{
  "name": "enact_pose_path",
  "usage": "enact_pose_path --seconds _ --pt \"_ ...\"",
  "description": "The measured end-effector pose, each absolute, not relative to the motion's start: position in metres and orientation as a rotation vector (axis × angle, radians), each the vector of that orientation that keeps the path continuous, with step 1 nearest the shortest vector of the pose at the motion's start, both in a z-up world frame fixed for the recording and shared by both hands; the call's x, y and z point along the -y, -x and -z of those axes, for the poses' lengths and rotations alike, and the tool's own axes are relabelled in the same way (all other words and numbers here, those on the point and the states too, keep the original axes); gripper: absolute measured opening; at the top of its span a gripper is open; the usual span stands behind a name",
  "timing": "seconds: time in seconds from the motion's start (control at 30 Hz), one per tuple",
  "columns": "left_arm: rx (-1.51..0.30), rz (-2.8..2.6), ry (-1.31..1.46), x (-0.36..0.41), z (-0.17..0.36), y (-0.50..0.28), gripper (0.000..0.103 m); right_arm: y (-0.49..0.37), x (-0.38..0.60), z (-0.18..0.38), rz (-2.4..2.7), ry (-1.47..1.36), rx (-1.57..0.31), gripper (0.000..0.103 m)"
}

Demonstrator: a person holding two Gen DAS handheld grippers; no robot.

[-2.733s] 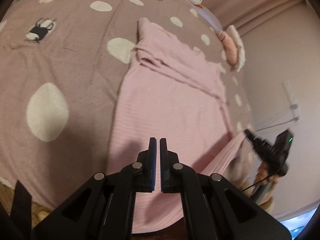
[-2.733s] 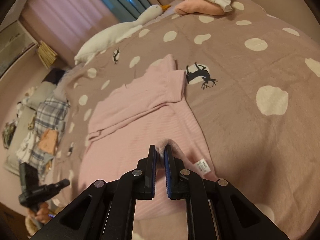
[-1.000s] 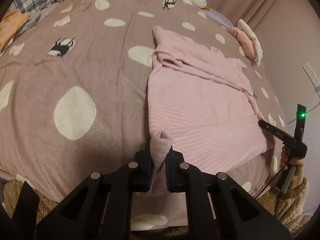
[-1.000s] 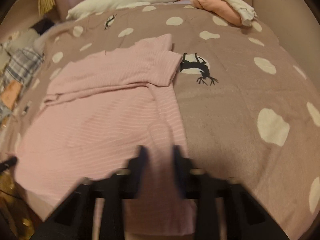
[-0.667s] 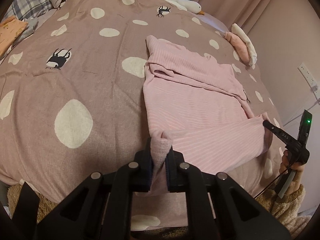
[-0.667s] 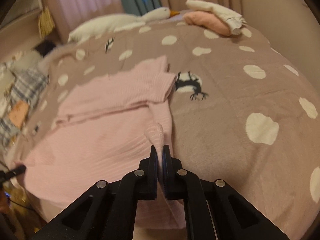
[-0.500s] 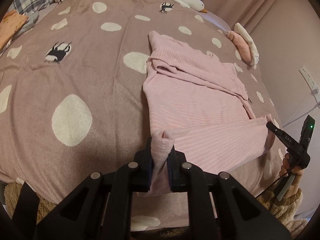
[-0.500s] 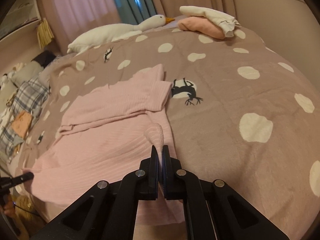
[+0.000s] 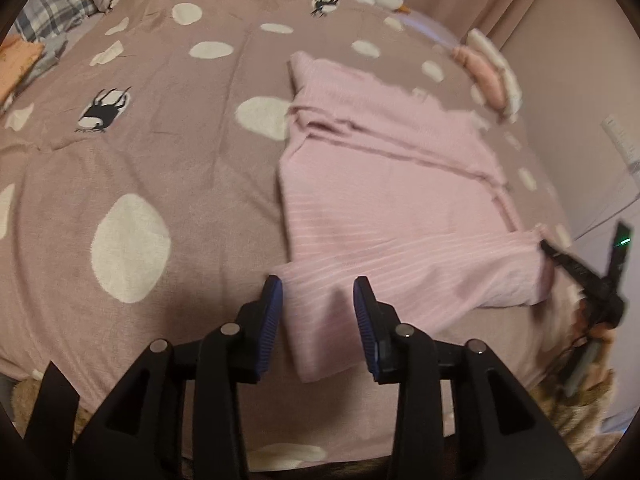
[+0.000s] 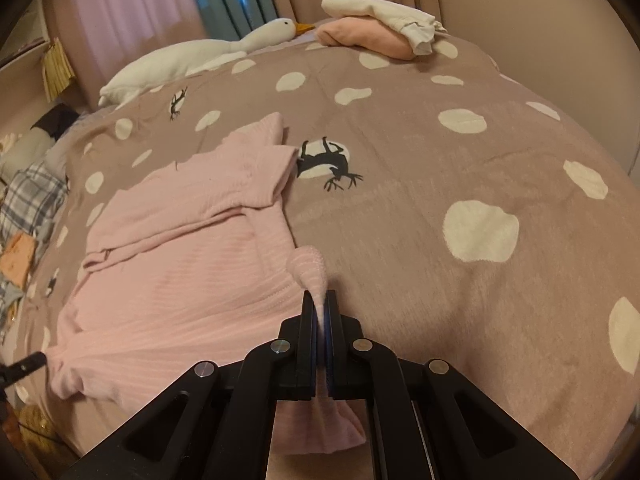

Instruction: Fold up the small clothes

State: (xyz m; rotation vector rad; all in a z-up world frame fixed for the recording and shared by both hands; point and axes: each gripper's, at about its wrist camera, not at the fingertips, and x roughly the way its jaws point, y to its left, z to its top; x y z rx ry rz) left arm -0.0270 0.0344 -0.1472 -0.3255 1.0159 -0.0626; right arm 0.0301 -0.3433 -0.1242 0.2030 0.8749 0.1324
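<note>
A pink ribbed garment (image 9: 380,184) lies spread on the spotted bedspread (image 9: 140,160), its near hem folded back toward the top. My left gripper (image 9: 318,306) is over the hem's left corner. Its jaws are opening, and the fabric lies loose between them with neither pad pressing on it. In the right wrist view the garment (image 10: 180,260) fills the left half, and my right gripper (image 10: 319,312) is shut on the hem's right corner, with a bunch of cloth sticking up past the tips. The right gripper (image 9: 576,268) also shows at the garment's right edge in the left wrist view.
A white goose plush (image 10: 224,48) and a folded pile of peach and white clothes (image 10: 372,36) lie at the far end of the bed. Plaid and orange clothes (image 10: 28,200) lie off the bed's left side. A wall with an outlet (image 9: 620,140) runs along the right.
My left jaws have spread apart and let go of the hem corner, which now lies flat on the bed. The right gripper keeps its hold and has turned slightly.
</note>
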Motion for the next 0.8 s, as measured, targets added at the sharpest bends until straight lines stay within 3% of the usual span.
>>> enact_pose_path --seconds 0.13,0.2,0.23,0.27,0.3,0.8 --pt "-1.04 0.032 0.361 -0.044 0.161 0.027 0.045 -0.029 0.342 0.126 -0.134 -0.188 -0.873 0.004" --pt "-1.036 0.041 0.401 -0.048 0.166 0.026 0.041 -0.029 0.341 0.127 -0.133 -0.186 -0.877 0.004" --pt "-1.034 0.044 0.407 -0.048 0.166 0.027 0.035 -0.029 0.34 0.127 -0.133 -0.184 -0.878 0.004" --pt "-1.035 0.052 0.406 -0.048 0.167 0.026 0.011 -0.029 0.34 0.126 -0.134 -0.182 -0.876 0.004" --pt "-1.031 0.05 0.402 -0.047 0.166 0.026 0.009 -0.029 0.339 0.126 -0.136 -0.18 -0.874 0.004" --pt "-0.787 0.018 0.356 -0.042 0.093 0.041 0.006 -0.017 0.334 0.092 -0.204 -0.207 -0.766 0.004"
